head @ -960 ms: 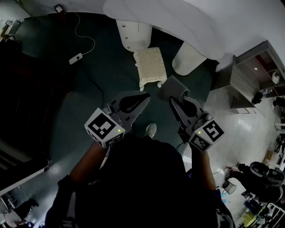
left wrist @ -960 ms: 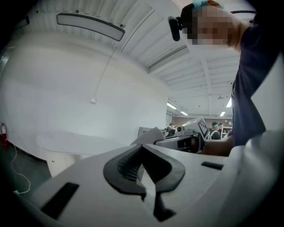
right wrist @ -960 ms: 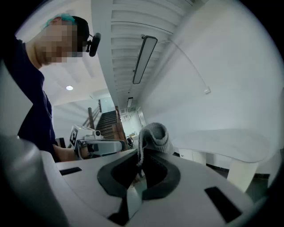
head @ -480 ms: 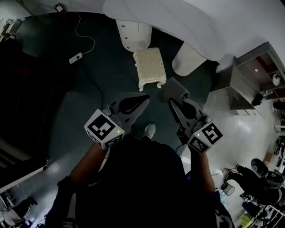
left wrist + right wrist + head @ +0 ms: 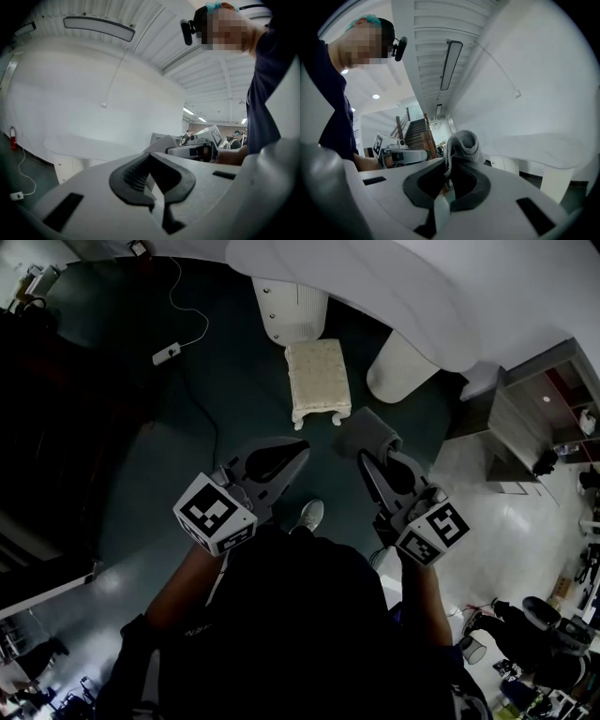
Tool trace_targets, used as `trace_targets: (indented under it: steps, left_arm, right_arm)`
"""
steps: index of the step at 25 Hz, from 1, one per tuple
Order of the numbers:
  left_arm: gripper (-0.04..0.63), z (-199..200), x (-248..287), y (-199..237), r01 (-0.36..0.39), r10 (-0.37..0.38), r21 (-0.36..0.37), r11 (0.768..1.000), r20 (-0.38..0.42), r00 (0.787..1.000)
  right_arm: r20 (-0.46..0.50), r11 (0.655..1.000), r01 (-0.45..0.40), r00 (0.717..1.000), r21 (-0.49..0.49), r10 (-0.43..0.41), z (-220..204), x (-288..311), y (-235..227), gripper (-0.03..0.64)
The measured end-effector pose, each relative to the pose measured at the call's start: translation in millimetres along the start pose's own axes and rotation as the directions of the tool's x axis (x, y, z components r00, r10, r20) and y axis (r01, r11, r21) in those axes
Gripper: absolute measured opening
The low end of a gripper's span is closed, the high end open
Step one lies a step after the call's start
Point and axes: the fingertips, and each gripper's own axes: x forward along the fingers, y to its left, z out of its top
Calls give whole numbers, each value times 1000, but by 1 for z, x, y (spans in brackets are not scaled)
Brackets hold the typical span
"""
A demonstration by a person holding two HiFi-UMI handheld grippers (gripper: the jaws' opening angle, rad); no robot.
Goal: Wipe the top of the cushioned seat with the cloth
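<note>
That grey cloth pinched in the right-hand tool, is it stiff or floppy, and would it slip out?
Probably floppy: the grey cloth bunches and folds over above the shut right gripper. It looks knitted, so it is likely grippy rather than slippery. Likely light too: one small pinch holds it up.

L claw point(image 5: 300, 452) closed, R claw point(image 5: 366, 457) clamped

The right claw point(image 5: 446, 164) hides part of the cloth point(image 5: 465, 140).

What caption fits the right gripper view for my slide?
Right claw clamps the grey cloth, held up before the white table.
</note>
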Motion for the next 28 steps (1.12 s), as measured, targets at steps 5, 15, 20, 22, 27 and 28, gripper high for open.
trace_targets:
  steps: [5,15,20,22,27,28]
  left_arm:
    - [8,1,4,0,-33,33,5,999,-9,999]
    - [8,9,21,19,-40,40,7,999,-4,999]
    - [8,12,35,43,-41,42,-12,999,6,999]
    - [8,16,41,57,-40,40,-20,999,7,999]
    - [8,18,53,102,-28,29,-40,999,8,1000]
    - [8,18,55,113,-26,26,-45,999,5,1000]
  right_arm:
    - [8,1000,-16,1000,13,16,1,-5,-10,32]
    - [7,999,-20,1000,27,20,10,2,-33,32]
    - [-11,999,-13,1000,33,14,15,16,-52,32]
    - [-17,999,-11,1000,34,11,20,26,-62,32]
    - [-36,999,5,999,48,-3,23,63,-85,32]
    - [-41,999,8,999,52,-6,23,72,-90,32]
